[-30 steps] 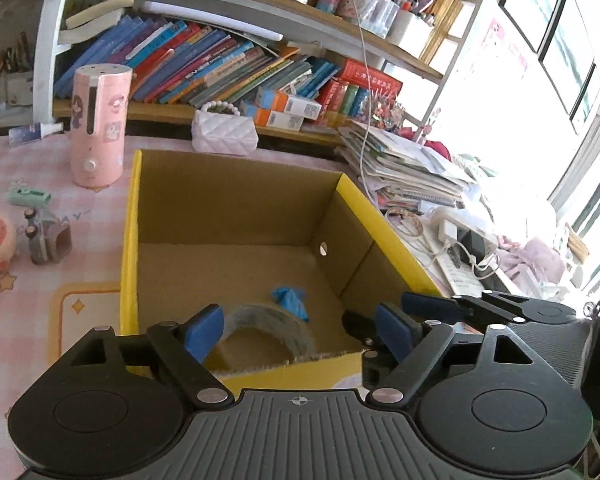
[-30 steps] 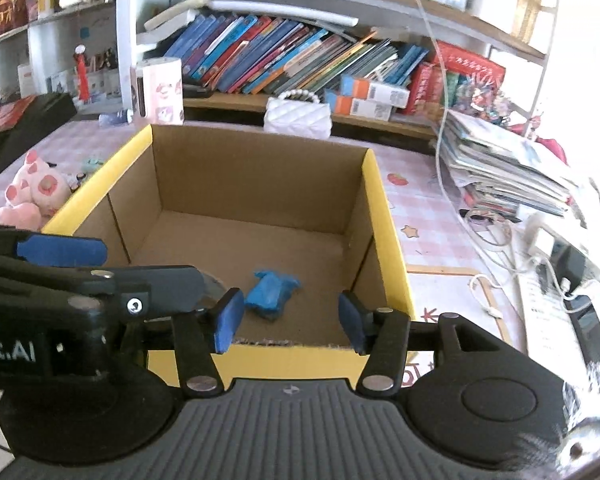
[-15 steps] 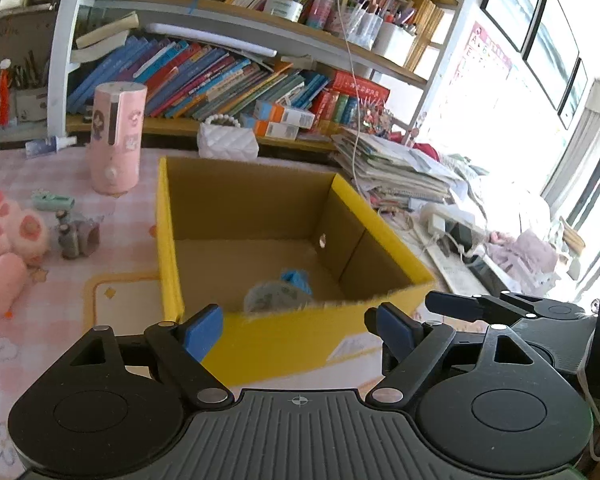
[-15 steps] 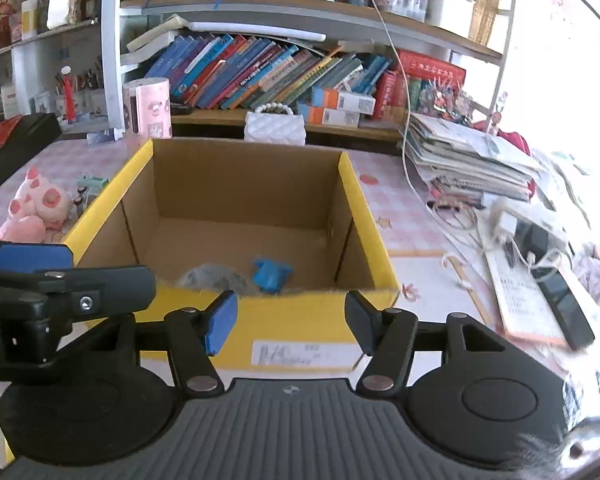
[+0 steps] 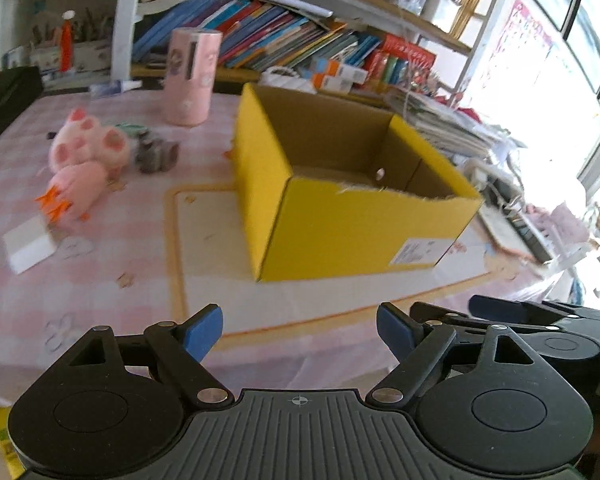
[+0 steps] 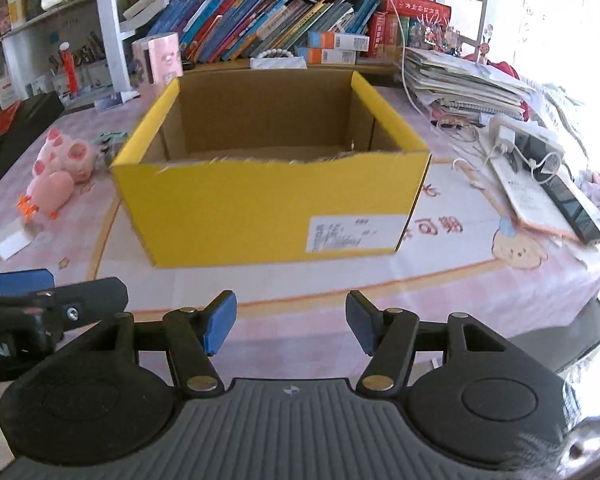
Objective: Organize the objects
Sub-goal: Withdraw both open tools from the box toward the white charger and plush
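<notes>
- We see the left gripper (image 5: 300,332) jaws apart, empty.
- The right gripper (image 6: 291,322) jaws have just been opening, nothing between.
- The open yellow cardboard box (image 6: 268,208) sits on the pink checked tablecloth (image 5: 100,248), beyond both.

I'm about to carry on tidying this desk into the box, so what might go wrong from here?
The pink plush toys lie close together, so a grab may drag a neighbour. The yellow cardboard box has a ragged near rim that could snag things. The white cable beside it could catch the empty right gripper.
</notes>
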The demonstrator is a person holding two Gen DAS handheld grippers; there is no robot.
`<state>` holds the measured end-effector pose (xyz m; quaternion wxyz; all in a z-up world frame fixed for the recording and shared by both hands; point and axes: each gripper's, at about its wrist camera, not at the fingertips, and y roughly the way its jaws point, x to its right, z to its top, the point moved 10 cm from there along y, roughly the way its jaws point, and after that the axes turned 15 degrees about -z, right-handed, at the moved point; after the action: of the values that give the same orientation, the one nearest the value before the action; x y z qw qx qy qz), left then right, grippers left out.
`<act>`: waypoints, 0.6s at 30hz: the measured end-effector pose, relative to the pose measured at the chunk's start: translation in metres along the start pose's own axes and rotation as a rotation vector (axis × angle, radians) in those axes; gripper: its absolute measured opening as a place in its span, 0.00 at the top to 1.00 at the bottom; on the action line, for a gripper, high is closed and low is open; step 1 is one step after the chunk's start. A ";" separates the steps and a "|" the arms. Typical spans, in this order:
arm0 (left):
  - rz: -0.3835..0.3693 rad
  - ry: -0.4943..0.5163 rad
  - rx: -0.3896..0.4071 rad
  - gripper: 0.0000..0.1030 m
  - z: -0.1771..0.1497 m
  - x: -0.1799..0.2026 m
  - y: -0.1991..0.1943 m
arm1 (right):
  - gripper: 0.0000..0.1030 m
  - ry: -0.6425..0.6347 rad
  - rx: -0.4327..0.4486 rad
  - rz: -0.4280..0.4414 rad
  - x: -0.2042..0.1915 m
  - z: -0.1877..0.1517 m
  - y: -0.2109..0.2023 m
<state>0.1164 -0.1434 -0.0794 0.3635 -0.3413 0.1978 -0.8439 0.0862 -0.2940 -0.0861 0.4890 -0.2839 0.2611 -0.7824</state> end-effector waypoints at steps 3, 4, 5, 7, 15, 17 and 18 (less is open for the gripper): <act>0.025 -0.008 0.010 0.17 -0.006 -0.007 -0.013 | 0.42 -0.007 0.004 0.002 -0.010 -0.010 -0.011; 0.032 -0.011 0.013 0.17 -0.008 -0.009 -0.017 | 0.42 -0.010 0.004 0.004 -0.013 -0.012 -0.014; 0.040 -0.014 0.016 0.17 -0.010 -0.012 -0.022 | 0.42 -0.015 0.003 0.010 -0.017 -0.014 -0.017; 0.053 -0.023 0.017 0.17 -0.014 -0.018 -0.029 | 0.42 -0.023 0.006 0.023 -0.025 -0.018 -0.022; 0.113 -0.061 0.026 0.17 -0.030 -0.044 -0.063 | 0.42 -0.059 0.003 0.071 -0.060 -0.031 -0.039; 0.125 -0.069 0.029 0.17 -0.033 -0.050 -0.070 | 0.42 -0.070 0.003 0.085 -0.070 -0.034 -0.043; 0.133 -0.075 0.030 0.17 -0.035 -0.053 -0.074 | 0.42 -0.075 0.004 0.091 -0.074 -0.035 -0.044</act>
<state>0.0823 -0.0523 -0.0836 0.4310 -0.3532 0.1934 -0.8075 0.0612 -0.2044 -0.0943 0.5339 -0.3000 0.2538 -0.7487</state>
